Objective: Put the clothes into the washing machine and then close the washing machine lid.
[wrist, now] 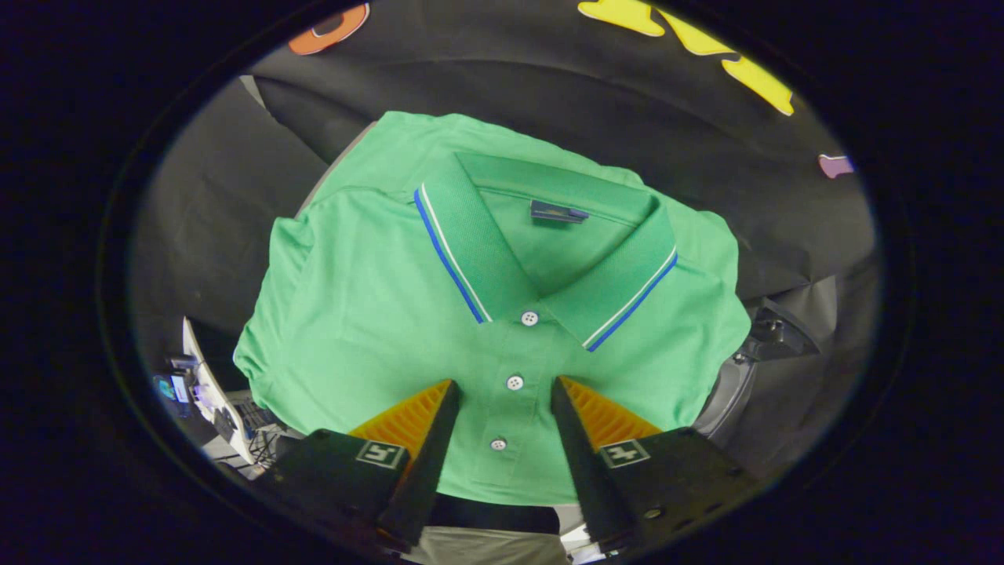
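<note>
Above a folded green polo shirt (376, 298) the gripper (506, 382) is held, pointed down at the button placket. Jaws are spread apart, nothing gripped; whether the fingers (423, 424) touch the fabric cannot be told. Between the fingers the middle button (514, 383) and lower button (498, 444) are seen. Beyond them the blue-and-white-trimmed collar (471, 251) lies flat against the black booth cloth (220, 212).

Even overhead light, sharp centre, fisheye bending outward

Soft light is falling evenly on the folded green polo shirt with blue-striped collar (408, 290) ahead of the gripper (506, 384), whose spread fingers are gripping nothing; glare is missing, shadows are staying faint, and the black cloth wall (549, 102) beyond is curving and dimming outward.
</note>
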The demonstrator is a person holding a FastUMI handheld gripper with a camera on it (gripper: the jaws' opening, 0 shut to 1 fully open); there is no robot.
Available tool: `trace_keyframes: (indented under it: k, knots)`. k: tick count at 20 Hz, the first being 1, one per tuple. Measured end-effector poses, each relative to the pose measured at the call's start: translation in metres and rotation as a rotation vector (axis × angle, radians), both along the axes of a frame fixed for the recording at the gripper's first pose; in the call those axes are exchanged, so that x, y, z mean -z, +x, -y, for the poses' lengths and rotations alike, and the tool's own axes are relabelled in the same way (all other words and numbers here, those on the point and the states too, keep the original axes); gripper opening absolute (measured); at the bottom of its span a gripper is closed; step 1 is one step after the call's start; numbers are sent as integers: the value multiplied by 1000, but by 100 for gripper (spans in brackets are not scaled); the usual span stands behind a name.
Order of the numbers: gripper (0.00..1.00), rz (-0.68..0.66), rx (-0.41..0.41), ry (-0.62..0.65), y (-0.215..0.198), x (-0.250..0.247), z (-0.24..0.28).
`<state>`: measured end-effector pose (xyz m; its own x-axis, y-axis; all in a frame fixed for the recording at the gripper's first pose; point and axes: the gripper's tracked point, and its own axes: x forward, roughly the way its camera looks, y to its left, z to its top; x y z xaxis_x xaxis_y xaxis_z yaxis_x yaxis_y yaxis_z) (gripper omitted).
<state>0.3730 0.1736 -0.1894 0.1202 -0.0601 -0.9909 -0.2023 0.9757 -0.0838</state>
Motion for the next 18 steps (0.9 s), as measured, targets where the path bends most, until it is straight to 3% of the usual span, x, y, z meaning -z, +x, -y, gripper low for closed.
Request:
trace_keyframes:
  k: [2,3,5,7,18]
  knots:
    - [48,19,-5,3,4,-1,2]
    - [32,21,-19,6,5,-2,3]
    - [16,-2,-5,31,3,-4,3]
    - [8,-28,31,71,3,-10,3]
    - [7,91,104,186,25,-106,13]
